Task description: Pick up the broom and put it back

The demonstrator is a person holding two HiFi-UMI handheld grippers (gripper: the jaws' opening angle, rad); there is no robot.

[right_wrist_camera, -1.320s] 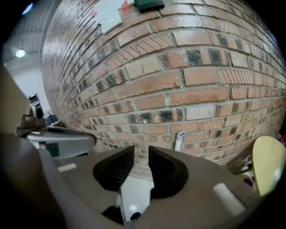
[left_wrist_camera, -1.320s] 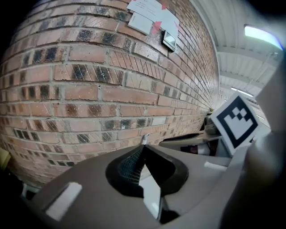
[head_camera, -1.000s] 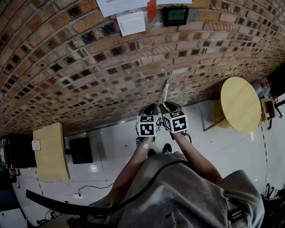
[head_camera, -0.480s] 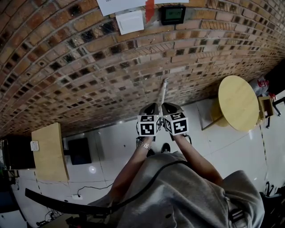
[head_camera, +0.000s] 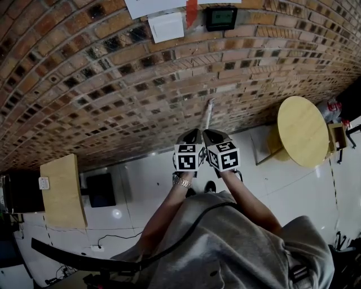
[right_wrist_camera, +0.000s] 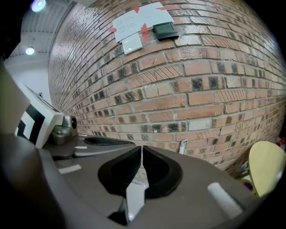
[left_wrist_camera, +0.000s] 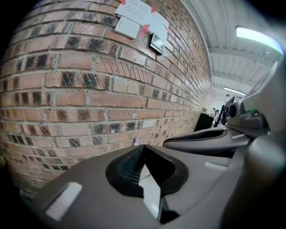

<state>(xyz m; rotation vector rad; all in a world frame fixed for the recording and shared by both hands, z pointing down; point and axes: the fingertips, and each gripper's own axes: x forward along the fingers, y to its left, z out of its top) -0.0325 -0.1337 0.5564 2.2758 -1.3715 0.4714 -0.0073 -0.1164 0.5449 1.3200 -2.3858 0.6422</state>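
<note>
The broom (head_camera: 207,115) stands against the brick wall (head_camera: 113,84). Only its pale handle shows, with the top end touching the bricks and the lower part hidden behind the two marker cubes, so the brush end cannot be seen. The left hand-held gripper (left_wrist_camera: 142,151) has its jaws pressed together with nothing between them. In its own view the handle's tip shows just past the jaws and slightly to their left, against the wall. The right hand-held gripper (right_wrist_camera: 141,151) is also pressed shut and empty, and in its view the handle's tip stands to the right of its jaws. In the head view the two grippers sit side by side, nearly touching, at the foot of the visible handle, both aimed toward the wall and somewhat downward. From there it is not clear whether either one touches the handle. The person's forearms reach forward from a grey top (head_camera: 225,242), with a watch (head_camera: 181,183) on the left wrist. High on the wall hang white papers (head_camera: 155,7) and a small black box (head_camera: 221,18). On the white floor (head_camera: 146,180), a round table (head_camera: 304,132) stands to the right near the wall, and a wooden panel (head_camera: 65,192) lies to the left, well apart from the broom.
</note>
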